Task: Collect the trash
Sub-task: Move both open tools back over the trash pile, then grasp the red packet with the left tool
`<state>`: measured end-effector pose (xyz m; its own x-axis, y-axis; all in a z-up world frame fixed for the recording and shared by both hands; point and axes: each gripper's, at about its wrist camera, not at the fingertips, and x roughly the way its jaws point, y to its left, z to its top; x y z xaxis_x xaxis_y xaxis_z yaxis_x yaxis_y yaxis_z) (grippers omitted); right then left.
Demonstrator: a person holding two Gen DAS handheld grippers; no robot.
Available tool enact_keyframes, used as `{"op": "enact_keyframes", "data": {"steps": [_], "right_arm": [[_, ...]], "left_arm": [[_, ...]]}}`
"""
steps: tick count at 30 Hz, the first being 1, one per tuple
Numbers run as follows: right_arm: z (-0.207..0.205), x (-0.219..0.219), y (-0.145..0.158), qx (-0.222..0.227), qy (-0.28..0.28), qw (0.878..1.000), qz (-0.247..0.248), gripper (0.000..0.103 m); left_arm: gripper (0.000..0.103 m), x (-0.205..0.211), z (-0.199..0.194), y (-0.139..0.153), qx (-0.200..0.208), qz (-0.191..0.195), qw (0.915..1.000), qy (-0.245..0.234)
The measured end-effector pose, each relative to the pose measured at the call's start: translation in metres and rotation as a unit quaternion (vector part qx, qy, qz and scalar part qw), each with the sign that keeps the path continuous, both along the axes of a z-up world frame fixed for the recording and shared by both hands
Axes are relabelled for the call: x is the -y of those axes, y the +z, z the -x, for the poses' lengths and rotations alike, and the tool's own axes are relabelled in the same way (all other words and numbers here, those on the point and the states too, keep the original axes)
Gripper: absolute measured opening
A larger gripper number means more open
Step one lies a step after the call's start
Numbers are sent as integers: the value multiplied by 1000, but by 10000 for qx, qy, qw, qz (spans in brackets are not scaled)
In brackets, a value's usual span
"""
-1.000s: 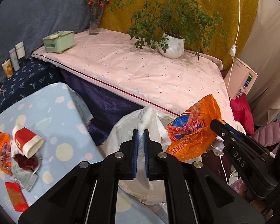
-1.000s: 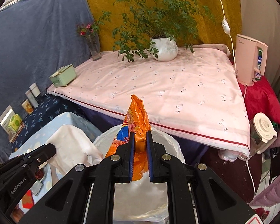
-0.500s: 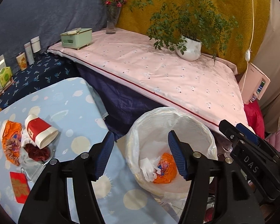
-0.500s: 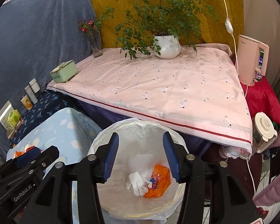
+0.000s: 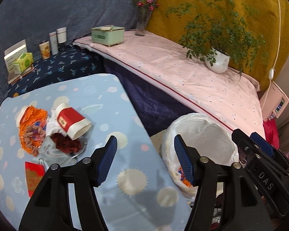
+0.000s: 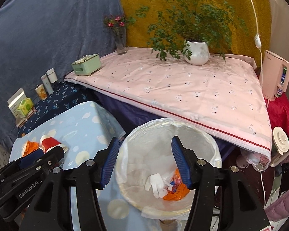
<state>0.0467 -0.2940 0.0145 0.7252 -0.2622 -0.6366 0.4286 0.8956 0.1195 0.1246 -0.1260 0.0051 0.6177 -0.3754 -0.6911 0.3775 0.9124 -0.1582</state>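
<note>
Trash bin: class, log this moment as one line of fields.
left gripper: open, empty | right gripper: open, above trash bin | binned: orange wrapper, white tissue | on table: red cup

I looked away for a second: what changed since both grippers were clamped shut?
Both let go: the left gripper dropped the white wad, the right gripper the orange wrapper, into the lined bin. The left swung toward the table. Its trash pile is unchanged.

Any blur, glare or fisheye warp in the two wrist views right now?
Left wrist: heavy barrel warp, black vignette corners; the pink table's edge bows; plant slightly smeared, cup sharp. Right wrist: same warp; bin liner shows soft sheen, no hard glare; wrapper inside it is readable. Light is even and diffuse in both, shadows faint.
</note>
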Motion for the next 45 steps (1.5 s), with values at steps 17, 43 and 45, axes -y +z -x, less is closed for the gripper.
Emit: {"op": "enact_keyframes", "data": {"steps": [17,43,45], "right_arm": [[-28,-103,-11,-207,992,9948,106,60],[-65,-211,-67,-890,1853,9784,196,60],[-70,-215,-71,-923,1876,9778,165,60]], "left_arm": [[80,-140,-9,-36,-341,0,9891,1430],[3,-222,-12,-116,-1434,238,9803,1340],[3,-226,-13,-109,-1354,290,9810,1356]]}}
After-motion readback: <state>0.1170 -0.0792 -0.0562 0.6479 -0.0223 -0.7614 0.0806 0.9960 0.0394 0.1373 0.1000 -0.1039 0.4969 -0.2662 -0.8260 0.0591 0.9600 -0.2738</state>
